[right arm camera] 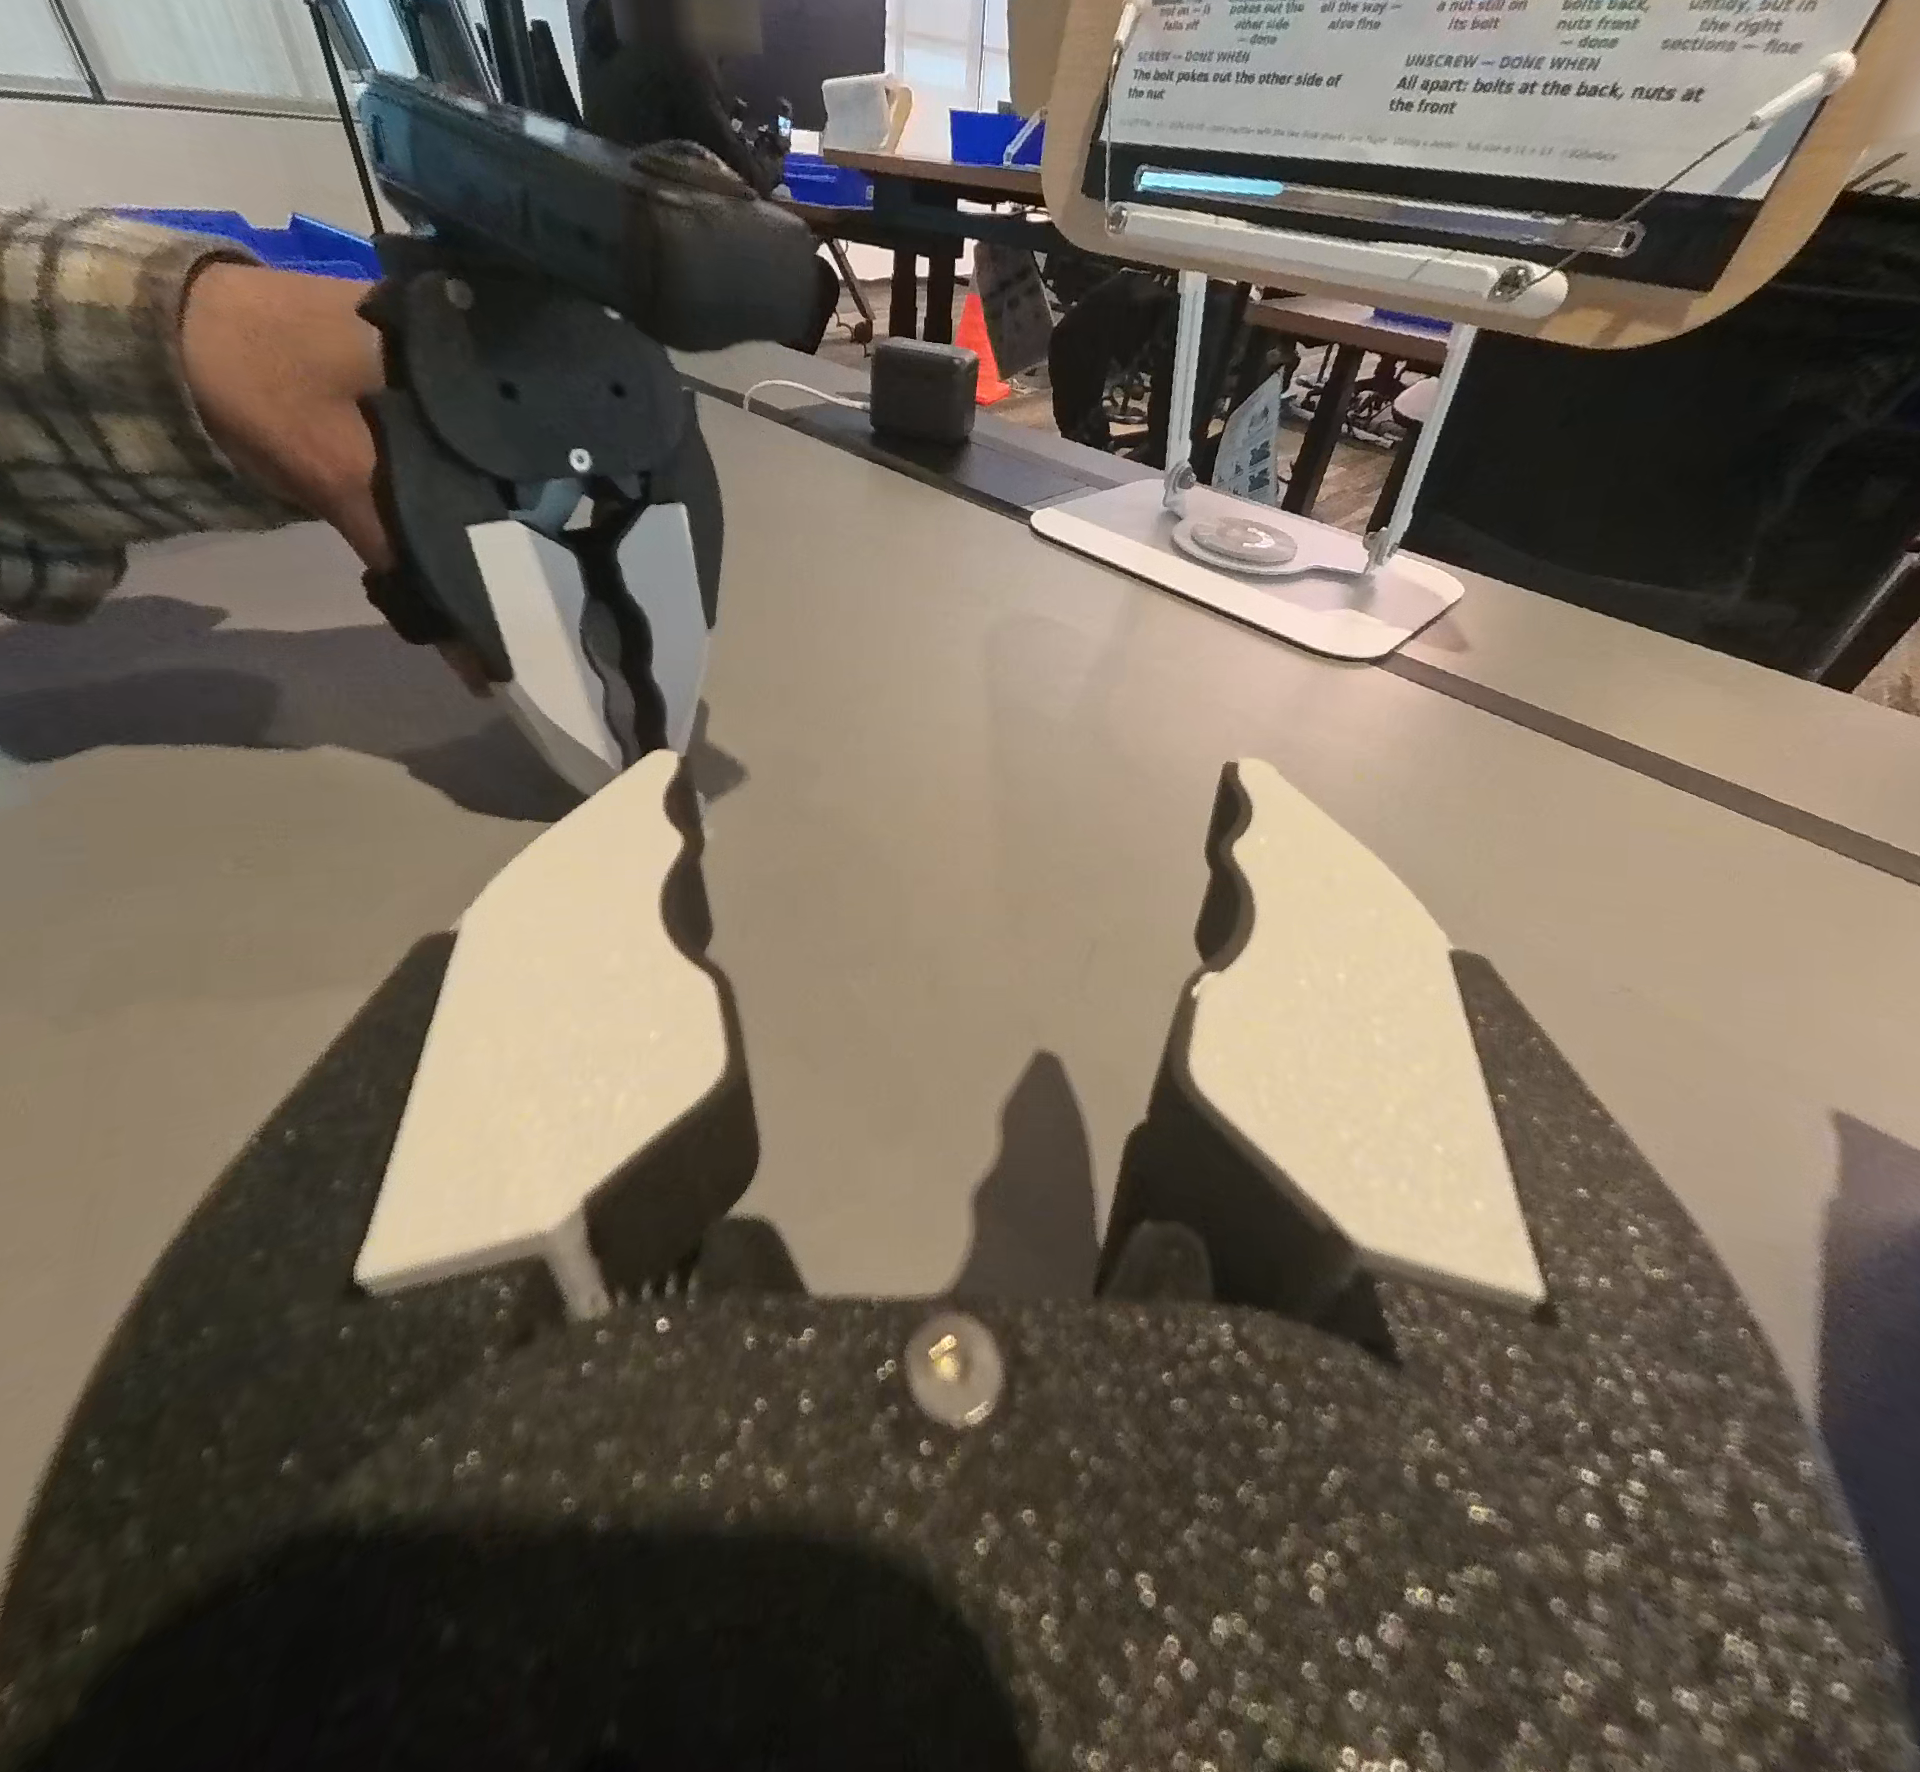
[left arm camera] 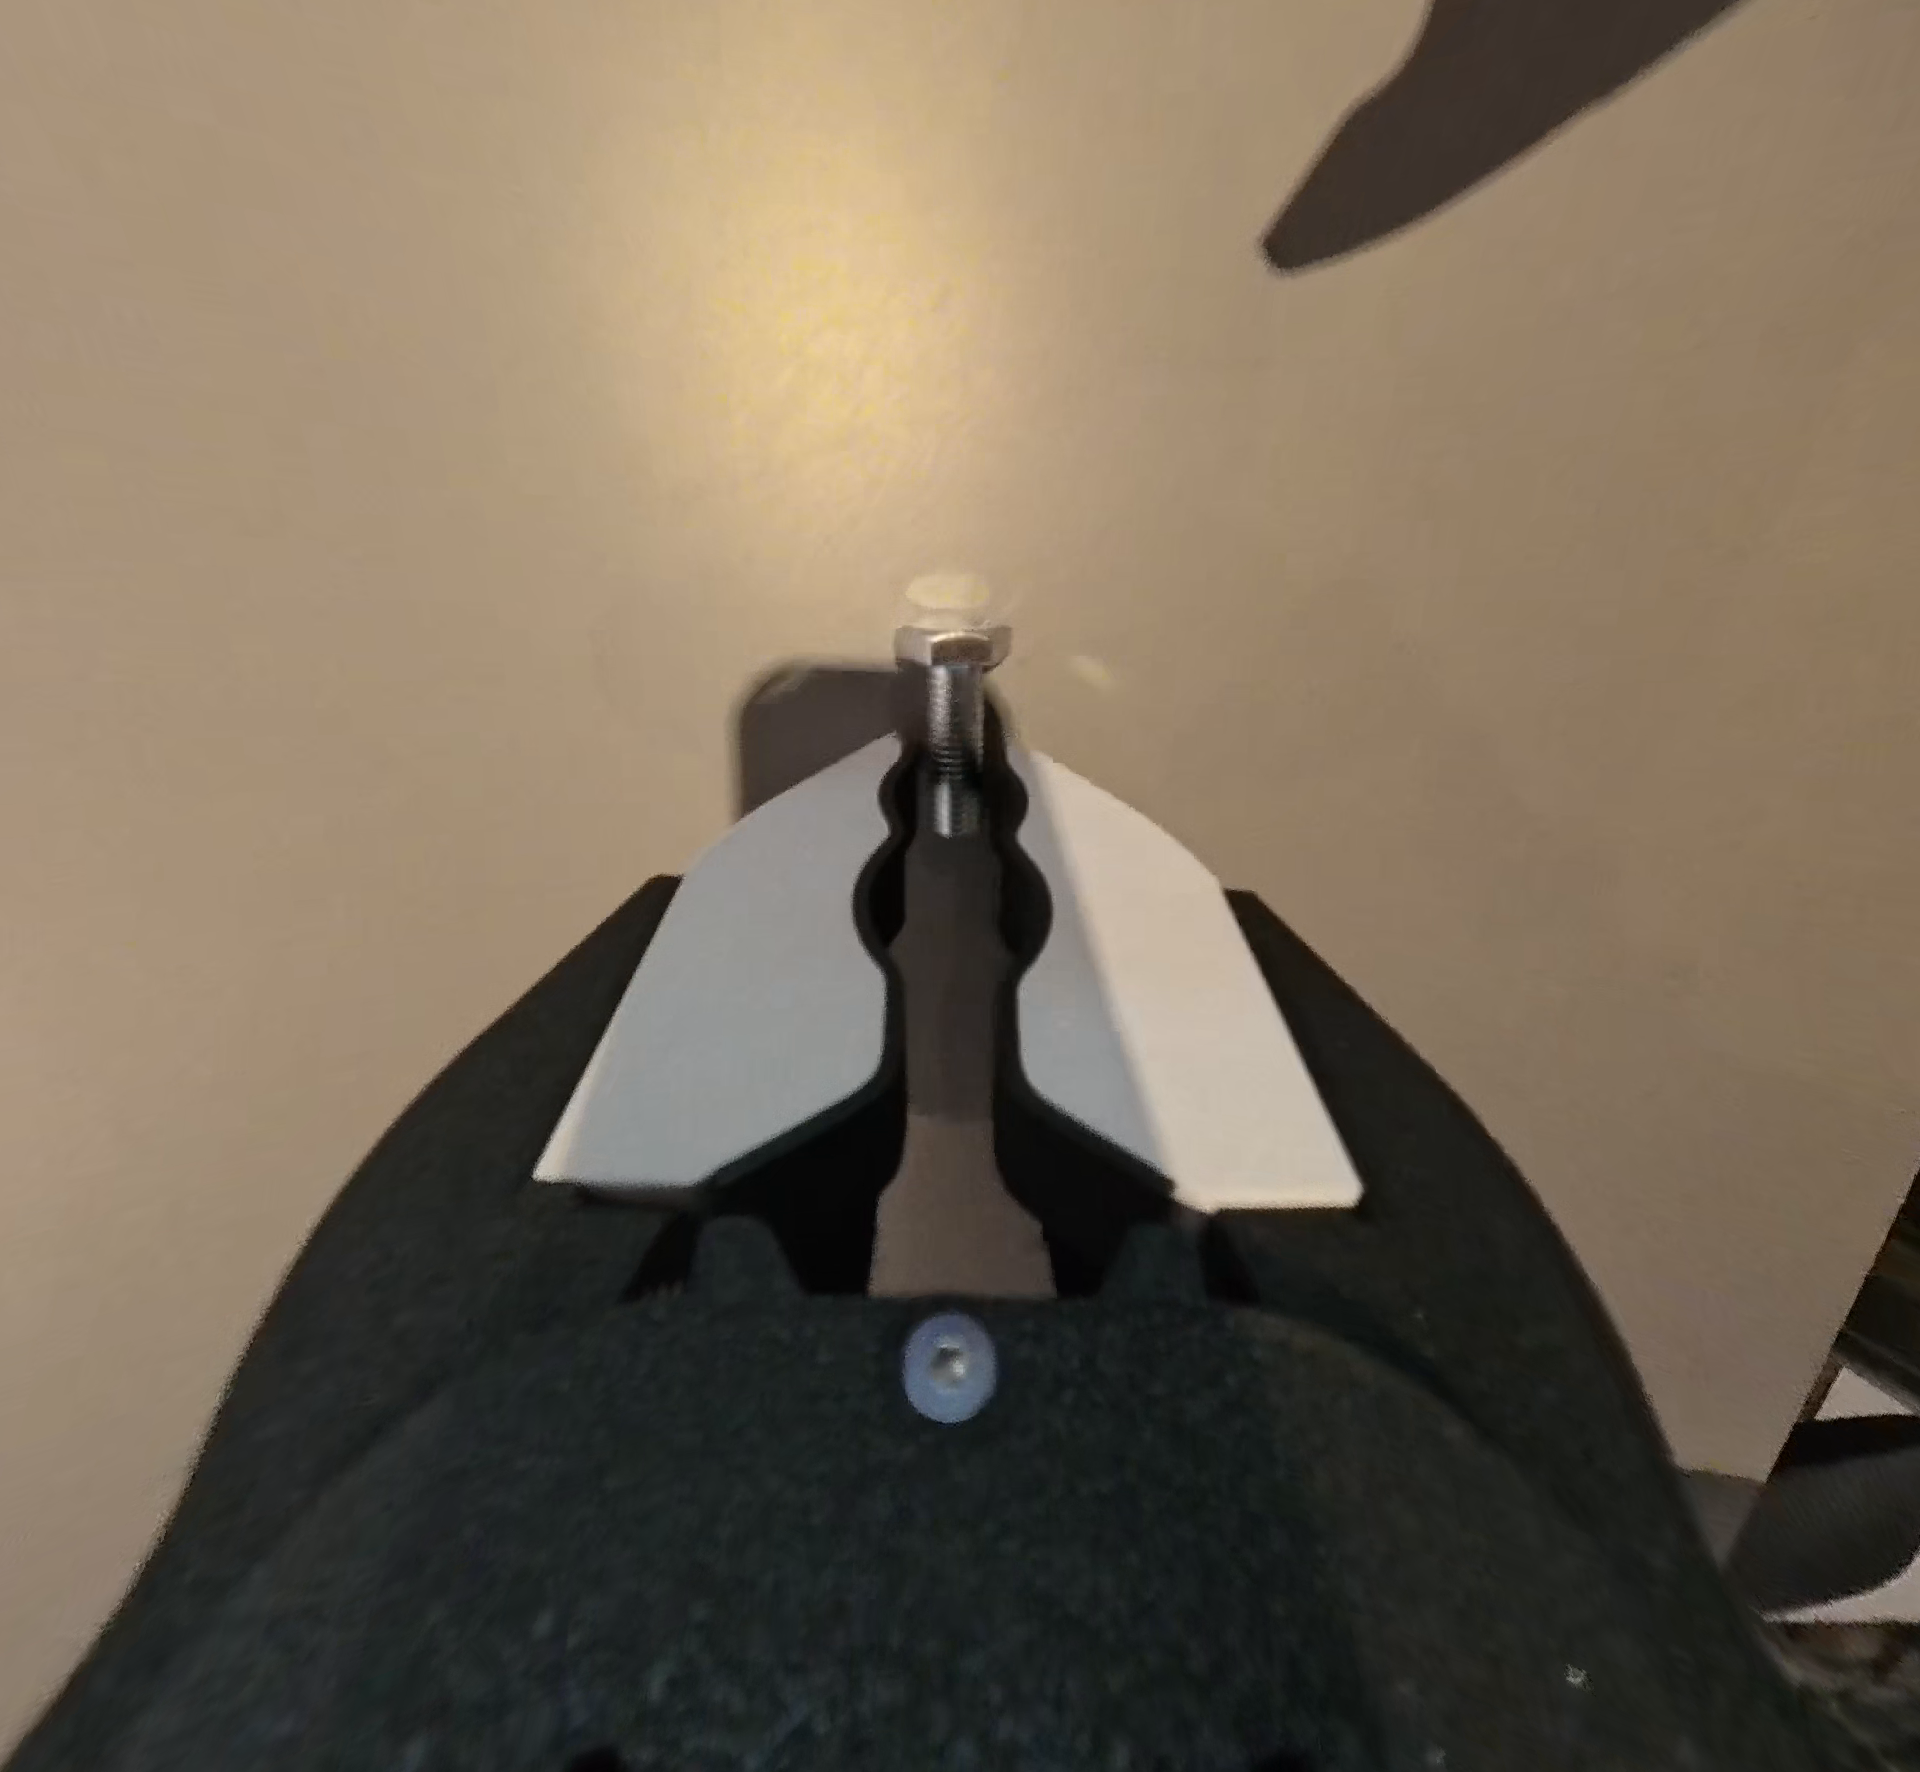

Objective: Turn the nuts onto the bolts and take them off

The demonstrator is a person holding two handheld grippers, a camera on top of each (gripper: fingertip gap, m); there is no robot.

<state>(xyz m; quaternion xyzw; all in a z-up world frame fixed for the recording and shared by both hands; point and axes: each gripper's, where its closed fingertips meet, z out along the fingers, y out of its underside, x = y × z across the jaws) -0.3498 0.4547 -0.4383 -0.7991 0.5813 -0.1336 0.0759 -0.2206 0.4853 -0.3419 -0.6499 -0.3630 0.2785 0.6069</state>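
Observation:
My left gripper [left arm camera: 951, 748] is shut on the threaded shank of a silver bolt [left arm camera: 945, 725]. The bolt points down at the beige-grey table [left arm camera: 520, 372], with its hex end [left arm camera: 945, 652] just above or touching the surface. I see no separate nut. In the right wrist view the left gripper [right arm camera: 649, 735] hangs tip-down at the left, held by a hand in a plaid sleeve; its tip and the bolt are hidden behind my right finger [right arm camera: 582, 995]. My right gripper [right arm camera: 956, 787] is open and empty above the table [right arm camera: 935, 631].
A stand holding an instruction sheet [right arm camera: 1455, 60] rises at the back right on a white base [right arm camera: 1382, 610]. A small black box [right arm camera: 923, 387] with a white cable sits at the table's far edge. A gripper's shadow [left arm camera: 1558, 81] falls on the table.

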